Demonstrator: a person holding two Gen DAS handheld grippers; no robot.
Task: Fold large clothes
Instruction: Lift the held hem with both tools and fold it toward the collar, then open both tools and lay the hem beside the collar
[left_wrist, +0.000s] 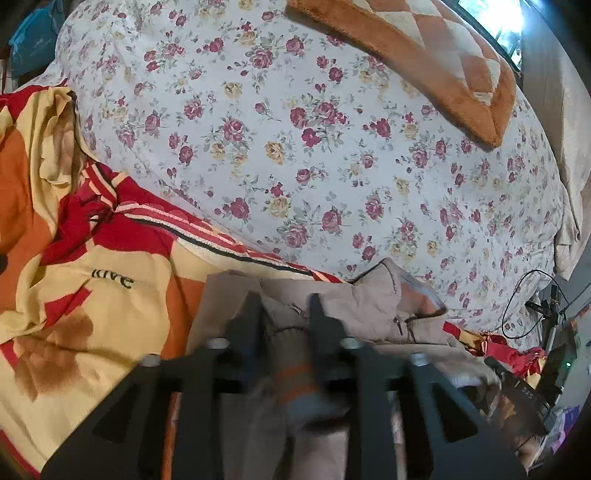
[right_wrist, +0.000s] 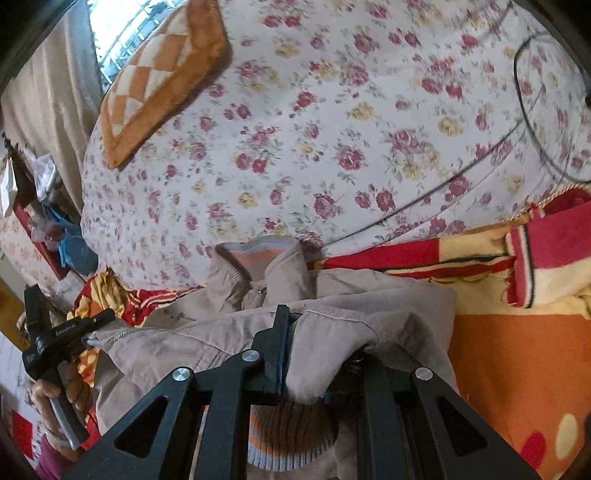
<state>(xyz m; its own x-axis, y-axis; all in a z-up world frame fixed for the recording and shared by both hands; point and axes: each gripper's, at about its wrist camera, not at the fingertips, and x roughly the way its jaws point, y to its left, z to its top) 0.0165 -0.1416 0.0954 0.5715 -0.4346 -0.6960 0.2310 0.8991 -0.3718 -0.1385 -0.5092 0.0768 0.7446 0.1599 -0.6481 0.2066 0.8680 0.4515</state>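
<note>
A beige zip-up jacket (left_wrist: 373, 306) with grey and orange ribbed trim lies on a red, orange and yellow blanket (left_wrist: 85, 280) at the bed's near edge. My left gripper (left_wrist: 284, 306) is shut on a jacket sleeve, whose striped cuff hangs between the fingers. In the right wrist view the jacket (right_wrist: 207, 343) spreads below its collar. My right gripper (right_wrist: 317, 325) is shut on a fold of the jacket, which drapes over the right finger and hides it. The left gripper (right_wrist: 74, 328) shows at the left edge, held by a hand.
A white floral bedspread (left_wrist: 295, 129) covers the bed. An orange checked pillow (left_wrist: 436, 62) lies at the far side, by a window and curtain. A black cable (right_wrist: 528, 122) loops across the bedspread. Cluttered shelves (right_wrist: 40, 221) stand at the left of the right wrist view.
</note>
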